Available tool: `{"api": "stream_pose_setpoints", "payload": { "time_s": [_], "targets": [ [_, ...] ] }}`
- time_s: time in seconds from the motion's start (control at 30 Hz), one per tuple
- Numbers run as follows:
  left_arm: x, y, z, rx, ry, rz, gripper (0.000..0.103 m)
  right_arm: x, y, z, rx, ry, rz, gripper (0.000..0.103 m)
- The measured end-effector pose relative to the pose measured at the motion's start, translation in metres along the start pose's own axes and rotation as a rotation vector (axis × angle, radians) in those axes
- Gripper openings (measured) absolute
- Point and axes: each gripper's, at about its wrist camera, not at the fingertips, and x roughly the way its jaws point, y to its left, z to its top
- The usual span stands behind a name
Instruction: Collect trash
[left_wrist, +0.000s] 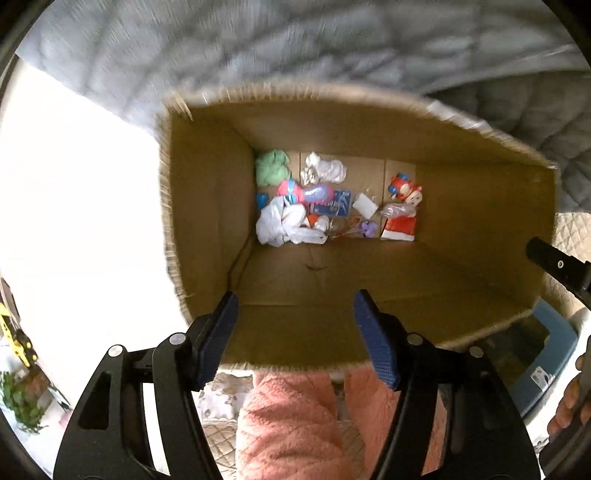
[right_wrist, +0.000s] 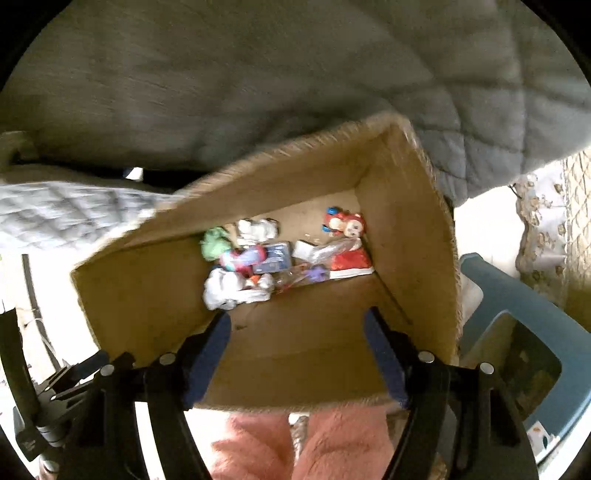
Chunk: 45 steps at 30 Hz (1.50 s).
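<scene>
**Hovering over the box, both grippers empty**

Hanging above an open cardboard box (left_wrist: 461, 236), both grippers point down into it w/ nothing between the jaws. Left gripper (left_wrist: 295, 343): jaws spread wide, no contact w/ anything. Right gripper (right_wrist: 297, 356): same, jaws apart and empty. Both sit near the box's near rim, above the bare stretch of the box floor.

Trash lies in a heap at the far end of the box floor, straight ahead of both sets of jaws and well below them. In the left wrist view: a green crumpled wad (left_wrist: 271, 168) in the far-left corner, white crumpled paper (left_wrist: 325, 171) beside it, a white plastic bag (left_wrist: 284, 223) at the near-left of the heap, a blue packet (left_wrist: 334, 205) mid-heap, a red-and-white packet (left_wrist: 400, 229) at the right, and a red toy figure (left_wrist: 404, 190) just behind that. Small bits between them are too blurred to name.

Key relation: the heap is already inside the box, so it looks like the drop-off bin rather than a pick site. My read: a deposit is done and the next move is away from the box to find more trash; no loose trash outside the box shows clearly in either view. Neither arm is clearly nearer: both hover over the box at similar height, left gripper more centred over it, right one toward the right wall. The right gripper's tip (left_wrist: 554, 264) shows at the right edge of the left view, so they're close; mind a clash when pulling out.

Motion blur on the rim in both views.
</scene>
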Motion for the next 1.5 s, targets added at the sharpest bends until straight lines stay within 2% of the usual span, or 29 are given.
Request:
{"api": "stream_pose_setpoints", "payload": {
  "time_s": [0.1,0.13,0.23,0.3,0.4,0.43,0.5,0.57,0.6,0.63,0.67,0.8,0.9,1.0,1.23,1.5],
  "targets": [
    [-0.057,-0.003,-0.012,0.038,-0.093,0.020,0.064,-0.047,0.020,-0.011,-0.061,-0.032,0.031,0.073],
    [-0.088,-0.004,-0.020,0.045,-0.140,0.011,0.064,-0.064,0.028,-0.015,-0.090,-0.046,0.035,0.073],
    [-0.165,-0.004,-0.037,0.038,-0.276,0.012,0.064,-0.136,0.051,-0.030,-0.184,-0.137,0.049,0.073],
    [-0.221,-0.003,-0.046,0.036,-0.387,0.018,0.064,-0.202,0.067,-0.039,-0.243,-0.244,0.062,0.073],
    [-0.332,-0.005,-0.060,0.043,-0.630,0.034,0.064,-0.289,0.086,-0.045,-0.308,-0.426,0.060,0.081],
    [-0.364,-0.006,-0.065,0.045,-0.710,0.044,0.066,-0.326,0.093,-0.048,-0.332,-0.515,0.061,0.081],
    [-0.414,-0.009,-0.072,0.044,-0.840,0.071,0.078,-0.375,0.101,-0.051,-0.353,-0.628,0.063,0.083],
    [-0.475,-0.015,-0.083,0.037,-1.011,0.106,0.088,-0.427,0.107,-0.054,-0.353,-0.758,0.065,0.090],
    [-0.489,-0.017,-0.085,0.042,-1.049,0.107,0.088,-0.451,0.109,-0.056,-0.350,-0.823,0.062,0.091],
    [-0.512,-0.020,-0.088,0.050,-1.100,0.097,0.089,-0.472,0.111,-0.058,-0.349,-0.880,0.056,0.098],
    [-0.533,-0.023,-0.090,0.056,-1.134,0.078,0.091,-0.496,0.116,-0.062,-0.348,-0.945,0.038,0.098],
    [-0.588,-0.035,-0.100,0.063,-1.235,0.039,0.091,-0.560,0.129,-0.078,-0.377,-1.101,0.002,0.098],
    [-0.613,-0.040,-0.107,0.058,-1.289,0.023,0.091,-0.587,0.129,-0.086,-0.380,-1.149,-0.013,0.098],
    [-0.625,-0.046,-0.107,0.039,-1.280,-0.001,0.091,-0.611,0.124,-0.090,-0.363,-1.178,-0.012,0.098],
    [-0.631,-0.045,-0.103,0.009,-1.266,0.033,0.091,-0.621,0.111,-0.096,-0.314,-1.215,-0.035,0.098],
    [-0.633,-0.045,-0.108,0.020,-1.250,0.047,0.091,-0.619,0.105,-0.089,-0.293,-1.191,-0.024,0.098]
  ]
}}
